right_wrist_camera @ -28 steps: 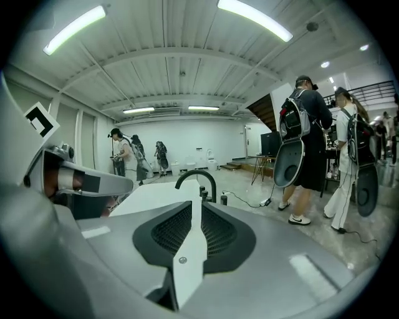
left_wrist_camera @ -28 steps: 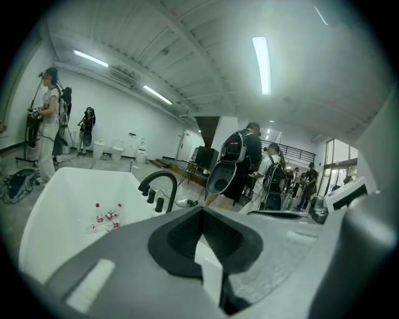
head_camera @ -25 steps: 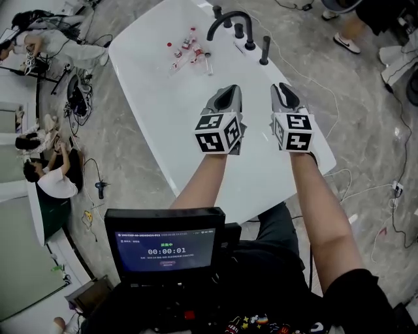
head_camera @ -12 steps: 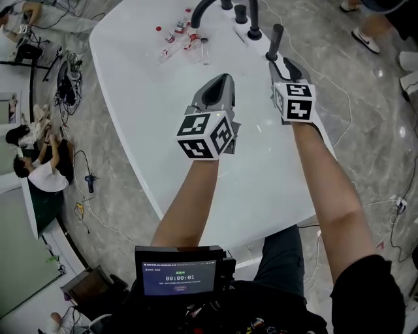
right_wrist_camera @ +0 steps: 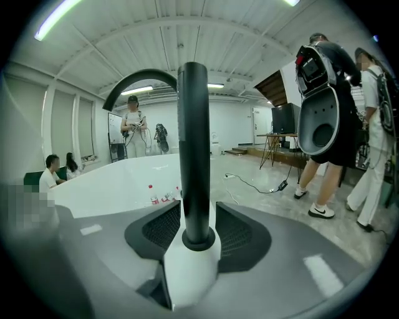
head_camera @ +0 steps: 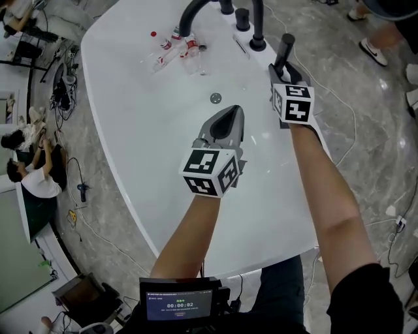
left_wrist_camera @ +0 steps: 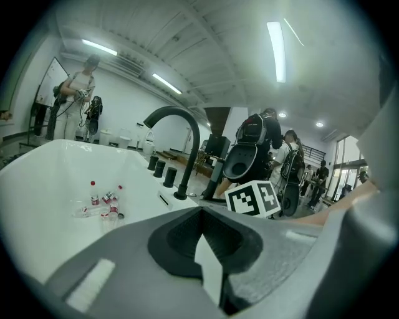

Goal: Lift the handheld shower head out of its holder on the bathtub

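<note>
The handheld shower head (head_camera: 285,47) is a black upright cylinder in its holder on the white bathtub's (head_camera: 104,91) far right rim. My right gripper (head_camera: 282,67) is right at it and open. In the right gripper view the black handle (right_wrist_camera: 193,156) stands between the two jaws of the right gripper (right_wrist_camera: 197,218), with a thin strip of white showing on its right side. My left gripper (head_camera: 229,116) hovers over the middle of the tub, shut and empty. In the left gripper view the left gripper (left_wrist_camera: 201,215) has its tips meeting, and the shower head (left_wrist_camera: 218,177) shows beyond it.
A black arched faucet (head_camera: 196,10) and black knobs (head_camera: 242,19) line the far rim. Several small bottles (head_camera: 176,49) lie in the tub near the drain (head_camera: 215,98). People sit on the floor at left (head_camera: 32,176); someone's shoes (head_camera: 375,49) and cables lie at right.
My right gripper has moved forward until its jaws reach round the shower head's handle. The left gripper has dropped back toward me over the tub. The head view has tilted forward.
</note>
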`<state>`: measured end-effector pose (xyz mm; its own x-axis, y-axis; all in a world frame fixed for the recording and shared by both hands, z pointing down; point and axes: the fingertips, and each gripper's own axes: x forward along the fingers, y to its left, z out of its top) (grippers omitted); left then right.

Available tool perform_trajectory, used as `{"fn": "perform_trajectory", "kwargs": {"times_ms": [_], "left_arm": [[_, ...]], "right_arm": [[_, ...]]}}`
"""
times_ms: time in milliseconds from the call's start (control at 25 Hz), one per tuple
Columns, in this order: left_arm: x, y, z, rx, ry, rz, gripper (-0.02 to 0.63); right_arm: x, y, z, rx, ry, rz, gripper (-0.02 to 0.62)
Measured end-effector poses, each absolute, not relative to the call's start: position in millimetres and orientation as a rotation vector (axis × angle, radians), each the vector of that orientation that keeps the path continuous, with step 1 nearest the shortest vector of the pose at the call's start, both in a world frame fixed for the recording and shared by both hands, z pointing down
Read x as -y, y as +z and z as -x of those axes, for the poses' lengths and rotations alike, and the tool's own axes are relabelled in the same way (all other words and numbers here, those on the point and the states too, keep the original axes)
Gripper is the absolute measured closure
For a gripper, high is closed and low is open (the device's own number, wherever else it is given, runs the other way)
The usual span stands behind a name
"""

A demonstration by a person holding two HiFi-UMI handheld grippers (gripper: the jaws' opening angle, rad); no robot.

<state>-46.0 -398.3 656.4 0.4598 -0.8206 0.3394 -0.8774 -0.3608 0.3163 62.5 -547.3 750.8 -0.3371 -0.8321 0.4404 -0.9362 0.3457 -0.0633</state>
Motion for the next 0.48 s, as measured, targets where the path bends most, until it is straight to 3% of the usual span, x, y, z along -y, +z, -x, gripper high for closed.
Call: {"fn": "perform_trajectory", "kwargs": {"times_ms": [80,480], "left_arm": [[398.0,659.5,47.5,1.421,0.176,-2.254,0.604],[391.3,641.8,53.2,1.442,0.189,-2.261,0.604]], "right_arm": [[550.5,752.2,-61.0,2.282,0.441,-1.567,0.44],[543.3,724.1,-64.9,2.297,0.424,-1.588,0.448]]}}
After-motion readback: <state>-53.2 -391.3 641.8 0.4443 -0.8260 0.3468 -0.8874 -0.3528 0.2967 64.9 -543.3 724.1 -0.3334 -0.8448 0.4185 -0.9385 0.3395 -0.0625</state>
